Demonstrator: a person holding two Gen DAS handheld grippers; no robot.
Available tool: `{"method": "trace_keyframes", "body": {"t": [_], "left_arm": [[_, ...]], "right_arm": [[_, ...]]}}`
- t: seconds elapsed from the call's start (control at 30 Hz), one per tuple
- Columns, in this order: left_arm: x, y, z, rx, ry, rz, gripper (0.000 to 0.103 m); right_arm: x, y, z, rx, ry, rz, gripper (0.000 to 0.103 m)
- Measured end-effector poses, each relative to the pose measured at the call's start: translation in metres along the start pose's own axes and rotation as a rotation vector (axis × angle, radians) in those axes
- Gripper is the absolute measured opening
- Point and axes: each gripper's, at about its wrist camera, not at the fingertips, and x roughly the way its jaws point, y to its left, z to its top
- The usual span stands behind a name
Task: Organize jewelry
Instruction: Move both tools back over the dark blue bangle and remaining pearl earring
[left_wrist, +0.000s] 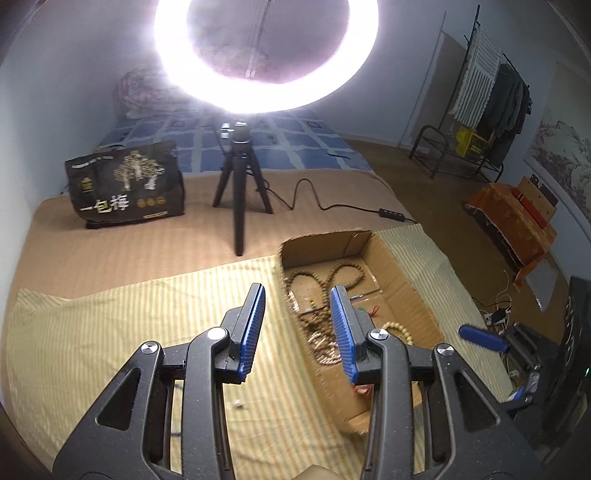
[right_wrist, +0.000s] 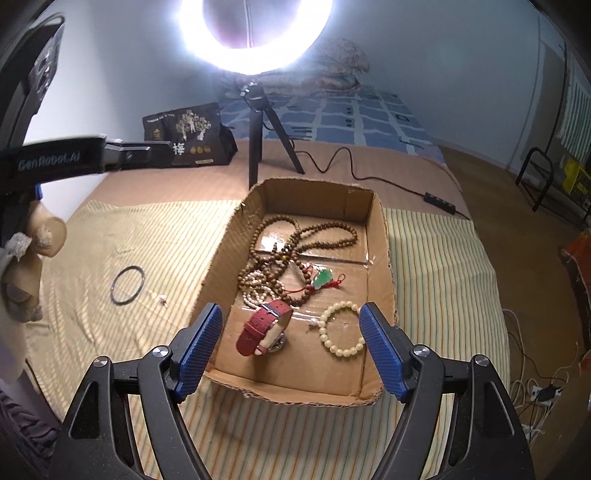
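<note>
Bangle (right_wrist: 127, 285) and a tiny pearl bead (right_wrist: 161, 298) lie loose on the striped cloth (right_wrist: 110, 240), likely next to gather. Left hand-held gripper (left_wrist: 297, 328) hovers, jaws apart. Cardboard box (right_wrist: 221, 254) collects beads, red watch (right_wrist: 263, 326) and cream bracelet (right_wrist: 341, 328); right hand-held gripper (right_wrist: 290, 349) gapes empty.

Ring light (left_wrist: 266, 55) glares above bed (left_wrist: 110, 236), clothes rack (left_wrist: 487, 110)

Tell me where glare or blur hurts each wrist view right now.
Left wrist view: the ring light blows out the top, and the beads in the cardboard box look smeared. Right wrist view: same glare on top, but the red watch and cream bracelet are sharp.
</note>
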Motion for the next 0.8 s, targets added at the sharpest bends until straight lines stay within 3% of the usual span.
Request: {"method": "trace_keyframes", "body": {"t": [0.2, 0.4, 0.67, 0.7, 0.73, 0.8], "left_arm": [[-0.023, 0.03, -0.018, -0.004, -0.001, 0.032, 0.037], [-0.031, 0.068, -0.044, -0.005, 0.029, 0.071, 0.037], [-0.021, 0.12, -0.074, -0.095, 0.098, 0.067, 0.037], [-0.02, 0.125, -0.077, -0.109, 0.105, 0.062, 0.04], [-0.019, 0.128, -0.08, -0.119, 0.111, 0.054, 0.054], [-0.016, 0.137, -0.088, -0.142, 0.122, 0.033, 0.067]], "right_arm": [[-0.009, 0.019, 0.002, -0.04, -0.039, -0.017, 0.078], [-0.016, 0.04, 0.0, -0.08, -0.117, 0.031, 0.079], [-0.002, 0.083, -0.002, -0.14, -0.079, 0.132, 0.079], [0.002, 0.089, -0.003, -0.149, -0.072, 0.14, 0.079], [0.005, 0.095, -0.004, -0.161, -0.065, 0.144, 0.079], [0.013, 0.104, -0.006, -0.185, -0.052, 0.148, 0.079]]}}
